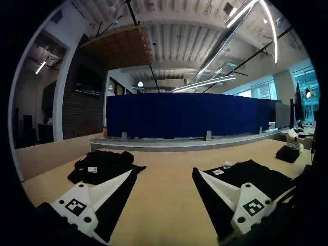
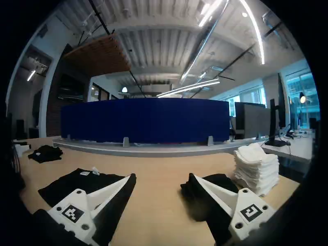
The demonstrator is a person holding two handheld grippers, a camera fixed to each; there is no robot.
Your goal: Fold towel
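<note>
**Black towels on a pale wood worktop, both grippers apart**

The worktop (image 1: pixel 172 197) is light wood, smooth and matte. Along its far edge a deep blue partition screen (image 1: pixel 184 115) stands on a grey rail. Overhead are a ribbed industrial ceiling, long strip lights (image 1: pixel 205 83) and a slatted wooden panel (image 1: pixel 119 47). A dark brick wall (image 1: pixel 80 108) rises on one side. On the other are bright windows and a monitor (image 2: pixel 274 119) on the next desk.

No writing can be read. The small white labels sewn to the towels are too small to make out. Each white gripper finger carries a square black-and-white marker.

In the left gripper view, the left gripper (image 1: pixel 163 171) has its fingers spread wide with bare worktop between them. A black towel (image 1: pixel 102 162) lies loosely folded and lumpy beyond one finger, its white label (image 1: pixel 92 169) uppermost. A second black towel (image 1: pixel 258 174) lies flatter beyond the other finger, also with a white tag. A small black bundle (image 1: pixel 287 153) sits farther off near the worktop's edge.

In the right gripper view, the right gripper (image 2: pixel 162 176) is likewise spread, clamping nothing. A flat black towel (image 2: pixel 76 182) lies beside one finger. A crumpled black towel (image 2: pixel 213 184) is bunched against the other finger. Near it stands a stack of white towels (image 2: pixel 256 168), neatly folded. Another black bundle (image 2: pixel 45 153) rests well apart at the far side.
</note>
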